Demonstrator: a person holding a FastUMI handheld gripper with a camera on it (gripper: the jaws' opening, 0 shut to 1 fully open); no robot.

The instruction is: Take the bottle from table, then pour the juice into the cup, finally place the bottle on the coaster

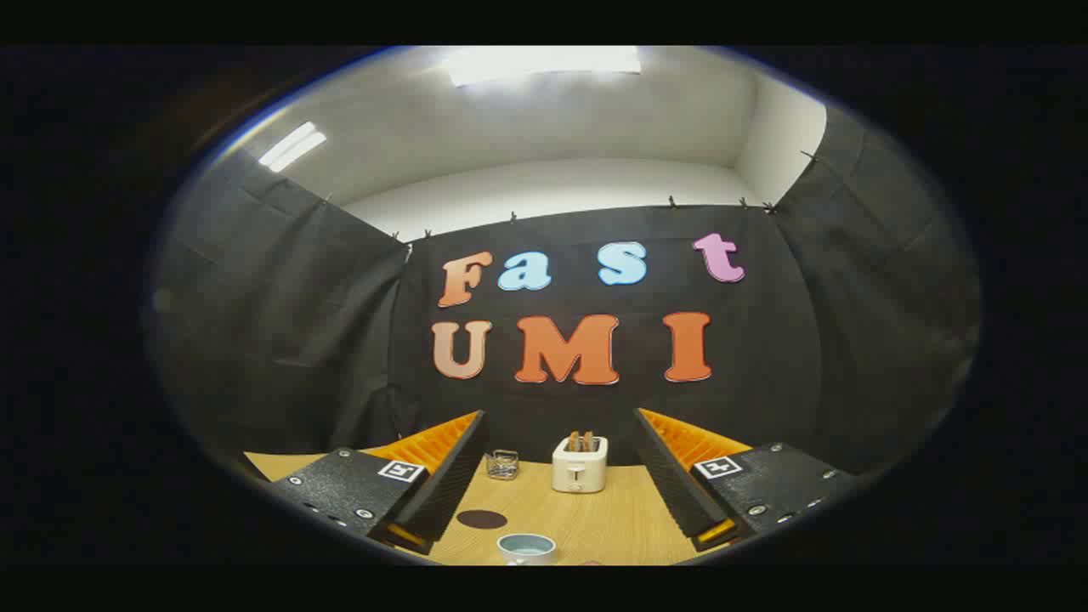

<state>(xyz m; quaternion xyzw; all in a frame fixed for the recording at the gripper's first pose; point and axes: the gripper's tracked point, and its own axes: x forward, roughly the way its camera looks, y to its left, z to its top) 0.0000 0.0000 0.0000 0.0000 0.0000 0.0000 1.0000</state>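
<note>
The cup (pixel 526 547), a pale mug with a light blue inside, stands on the wooden table (pixel 612 518) low between the two fingers, nearer the left one, and its lower part is cut off from sight. The gripper (pixel 557 501) is held above the table with its fingers spread wide apart, and nothing is between them or touching them. The left finger (pixel 442 476) and the right finger (pixel 676 480) run forward from their blocky mounts, each of which bears a small square marker on top.

Just beyond the cup, close beside the tip of the left finger, a dark round coaster (pixel 481 518) lies flat on the table, apart from the cup. Nothing stands on it. At the table's near side, just right of the cup, a small reddish sliver (pixel 592 563) shows; it is too little to tell what it is, and no bottle can be made out.

Further ahead, near the table's far side, a white toaster (pixel 580 464) stands upright with two slices of toast (pixel 581 440) sticking up from its slots. To its left, well apart from it, a small clear glass holder (pixel 502 464) stands with dark metal bits inside; what they are cannot be told.

Black cloth (pixel 323 340) hangs behind and to both sides of the table. Above it rise pale walls and a ceiling with a bright light panel (pixel 544 64).
</note>
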